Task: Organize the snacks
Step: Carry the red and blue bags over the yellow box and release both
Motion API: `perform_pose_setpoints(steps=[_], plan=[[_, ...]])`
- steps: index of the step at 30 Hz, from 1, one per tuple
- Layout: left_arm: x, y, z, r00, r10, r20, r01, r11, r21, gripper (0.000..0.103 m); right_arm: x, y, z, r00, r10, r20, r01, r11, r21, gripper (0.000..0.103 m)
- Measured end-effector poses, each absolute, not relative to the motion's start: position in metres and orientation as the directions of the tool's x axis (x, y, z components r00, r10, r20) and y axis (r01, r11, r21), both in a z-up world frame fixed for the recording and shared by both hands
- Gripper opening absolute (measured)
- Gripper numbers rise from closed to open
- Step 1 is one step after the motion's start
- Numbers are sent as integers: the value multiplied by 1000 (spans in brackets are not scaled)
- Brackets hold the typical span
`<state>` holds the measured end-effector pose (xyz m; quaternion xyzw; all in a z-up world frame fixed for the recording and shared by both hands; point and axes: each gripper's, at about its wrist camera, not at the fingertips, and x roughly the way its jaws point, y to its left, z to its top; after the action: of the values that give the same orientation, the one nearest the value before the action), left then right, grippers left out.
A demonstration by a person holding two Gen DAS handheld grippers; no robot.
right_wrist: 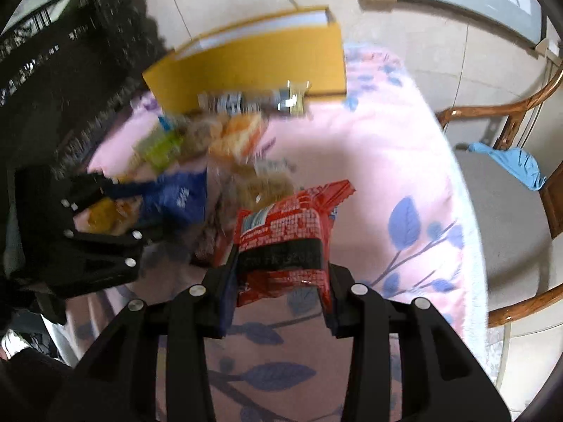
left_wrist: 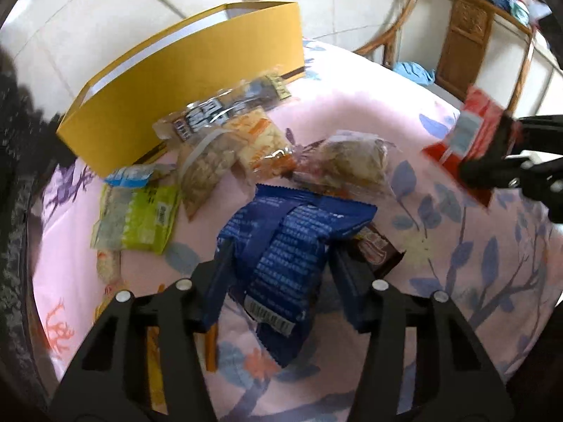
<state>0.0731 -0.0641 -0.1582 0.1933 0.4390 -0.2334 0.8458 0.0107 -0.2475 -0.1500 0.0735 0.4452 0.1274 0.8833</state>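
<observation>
In my left gripper (left_wrist: 281, 267) I hold a blue snack pack (left_wrist: 285, 246), back seam up; in my right gripper (right_wrist: 279, 274), a red snack pack (right_wrist: 285, 242) lifted off the cloth. Other packets lie near the yellow cardboard box (left_wrist: 197, 81): a green one (left_wrist: 140, 218), a clear bag of biscuits (left_wrist: 207, 168), an orange-printed one (left_wrist: 260, 144)
</observation>
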Motion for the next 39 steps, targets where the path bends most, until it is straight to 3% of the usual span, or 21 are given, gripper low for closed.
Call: perform_pose_setpoints(steps=[6,9,18,24,28,35,36,37,38,39], plan=[[62,-53,-115,558,-342,-756,555,831,34,54,5,-265,-103,664,296,-687,-159,953,257,40],[65,-48,-90,595,-330,-733,530,847,49,53,4,-270,-77,714,290,-637,-164,954,250,40],[139,-29,-9,807,-125,-577,204,976,73,54,64,-277,-25,785,289,-548,-210,956,204,40],[210,-9,15,806,31,-591,-5,999,45,54,159,-262,1,768,377,-517,-282,925,255,40],[250,-3,10,803,70,-591,-22,996,88,54,233,-252,1,735,410,-540,-261,906,333,40],[303,9,-19,762,52,-646,-10,998,69,55,292,-225,-19,713,394,-580,-262,917,301,41],[310,7,-22,761,54,-646,0,997,82,59,298,-222,-22,711,395,-582,-267,917,296,45],[315,7,-24,767,64,-639,0,995,100,85,304,-218,-26,712,379,-591,-265,925,274,56],[315,7,-24,776,98,-623,-28,992,121,100,309,-212,-30,708,333,-623,-245,943,225,96],[311,7,-23,790,135,-598,-63,988,139,101,312,-209,-33,704,289,-648,-220,957,188,102]])
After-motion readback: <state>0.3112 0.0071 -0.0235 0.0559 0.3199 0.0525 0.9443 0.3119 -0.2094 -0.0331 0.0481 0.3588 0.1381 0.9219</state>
